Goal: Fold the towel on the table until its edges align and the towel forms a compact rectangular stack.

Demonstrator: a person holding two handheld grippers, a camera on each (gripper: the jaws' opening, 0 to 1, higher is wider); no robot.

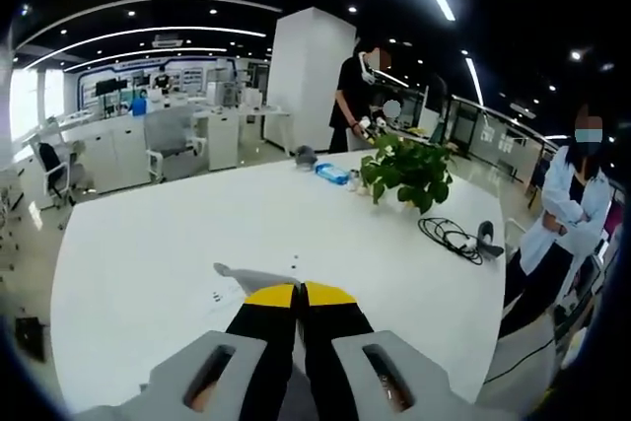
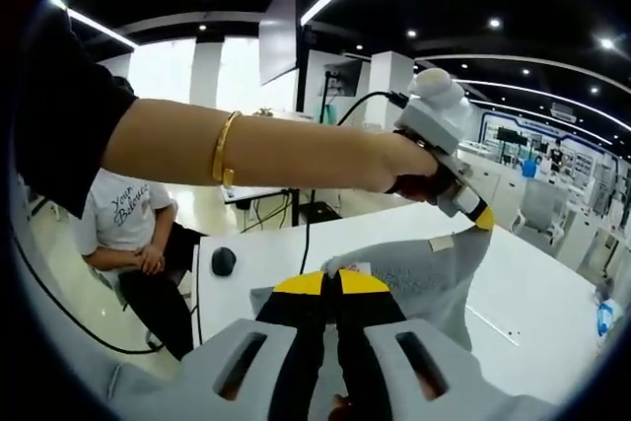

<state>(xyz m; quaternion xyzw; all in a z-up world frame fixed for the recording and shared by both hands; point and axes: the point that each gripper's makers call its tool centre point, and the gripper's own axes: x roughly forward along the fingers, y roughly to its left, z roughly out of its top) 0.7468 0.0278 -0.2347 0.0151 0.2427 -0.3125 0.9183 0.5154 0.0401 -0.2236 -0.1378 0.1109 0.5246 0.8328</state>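
The grey towel [image 2: 424,278] hangs lifted above the white table [image 2: 532,293], stretched between both grippers, with a small label [image 2: 441,242] near its raised corner. My right gripper [image 2: 330,284] is shut on one towel edge at the bottom of the right gripper view. My left gripper [image 2: 481,216], held by a hand with a bracelet, pinches the raised far corner. In the left gripper view, my left gripper [image 1: 299,293] has its yellow-tipped jaws shut, and a strip of the towel [image 1: 254,276] pokes out past them over the table [image 1: 148,253].
A potted plant [image 1: 409,170], a blue packet [image 1: 332,174] and a coiled black cable [image 1: 452,237] lie on the table's far side. A small black object [image 2: 224,260] sits near one corner. A person sits beside the table [image 2: 128,234]; two stand nearby [image 1: 355,96], [image 1: 567,214].
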